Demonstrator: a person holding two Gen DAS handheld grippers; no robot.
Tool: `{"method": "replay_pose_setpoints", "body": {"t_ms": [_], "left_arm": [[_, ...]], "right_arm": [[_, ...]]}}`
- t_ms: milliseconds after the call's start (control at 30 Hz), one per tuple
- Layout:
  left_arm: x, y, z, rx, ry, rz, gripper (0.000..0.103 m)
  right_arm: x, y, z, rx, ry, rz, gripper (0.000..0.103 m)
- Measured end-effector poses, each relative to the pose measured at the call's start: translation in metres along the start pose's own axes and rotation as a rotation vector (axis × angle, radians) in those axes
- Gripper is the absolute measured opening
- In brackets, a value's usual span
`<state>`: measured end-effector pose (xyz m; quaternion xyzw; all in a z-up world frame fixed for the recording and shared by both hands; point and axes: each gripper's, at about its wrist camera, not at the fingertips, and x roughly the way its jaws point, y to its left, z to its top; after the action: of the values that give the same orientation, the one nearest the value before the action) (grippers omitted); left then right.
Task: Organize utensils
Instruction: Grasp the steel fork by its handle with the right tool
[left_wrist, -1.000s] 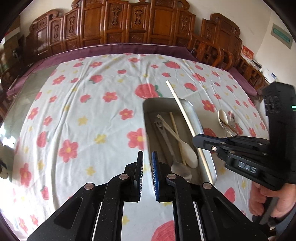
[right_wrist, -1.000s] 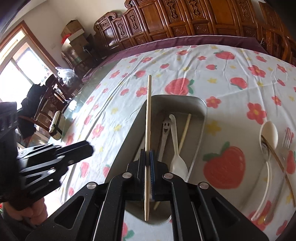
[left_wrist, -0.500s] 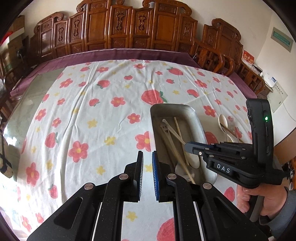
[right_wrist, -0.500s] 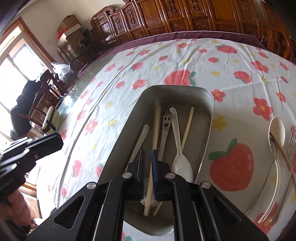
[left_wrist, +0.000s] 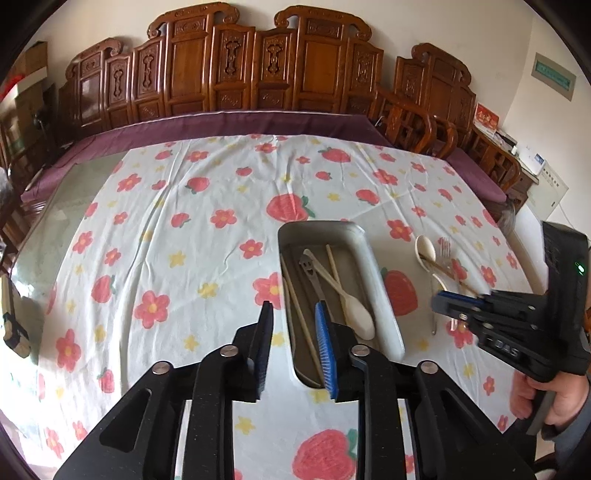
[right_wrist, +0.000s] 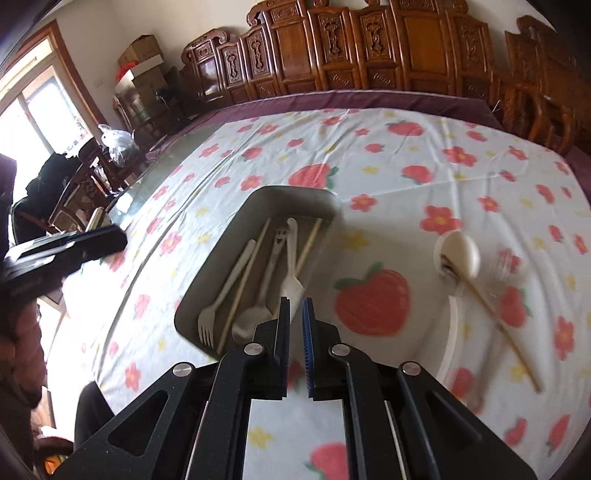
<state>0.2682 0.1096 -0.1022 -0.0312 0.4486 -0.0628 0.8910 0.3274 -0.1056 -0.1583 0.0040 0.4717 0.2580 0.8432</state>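
Observation:
A grey metal tray (left_wrist: 373, 273) (right_wrist: 207, 280) on the floral tablecloth holds chopsticks (right_wrist: 243, 284), a white fork (right_wrist: 221, 295), a smiley-handled metal spoon (left_wrist: 310, 273) and a white spoon (left_wrist: 354, 310). My left gripper (left_wrist: 293, 317) is open and empty over the tray's near left edge. My right gripper (right_wrist: 293, 314) is slightly open and empty, just right of the tray's near end. It shows in the left wrist view (left_wrist: 443, 299). Right of the tray lie a white spoon (right_wrist: 460, 253), a chopstick (right_wrist: 498, 321), a fork (left_wrist: 447, 251) and a metal spoon, blurred.
The table (left_wrist: 229, 125) has a purple rim and carved wooden chairs (left_wrist: 258, 70) behind it. A chair with bags (right_wrist: 110, 147) stands at the table's left side. Bare glass (left_wrist: 62, 206) shows at the cloth's left edge.
My right gripper let the chopstick go into the tray, opened slightly and moved right. My left gripper opened.

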Motion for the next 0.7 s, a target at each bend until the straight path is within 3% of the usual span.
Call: {"method": "replay_pose_setpoints", "body": {"t_ms": [167, 367, 433, 533, 700], "left_arm": [[-0.008, -0.015, -0.001, 0.012, -0.013, -0.007, 0.024], [-0.011, -0.037, -0.003, 0.037, -0.018, -0.030, 0.034], [-0.010, -0.044, -0.004, 0.042, -0.017, -0.036, 0.037], [-0.007, -0.056, -0.005, 0.052, -0.019, -0.051, 0.048], [0.005, -0.075, -0.007, 0.066, -0.003, -0.073, 0.051]], "right_arm": [[-0.037, -0.014, -0.017, -0.014, -0.029, -0.036, 0.010], [-0.072, -0.035, -0.034, -0.002, -0.066, -0.079, 0.010], [-0.080, -0.043, -0.039, -0.003, -0.071, -0.105, 0.010], [-0.089, -0.058, -0.047, 0.001, -0.077, -0.144, 0.019], [-0.090, -0.089, -0.056, 0.039, -0.067, -0.192, 0.019]]}}
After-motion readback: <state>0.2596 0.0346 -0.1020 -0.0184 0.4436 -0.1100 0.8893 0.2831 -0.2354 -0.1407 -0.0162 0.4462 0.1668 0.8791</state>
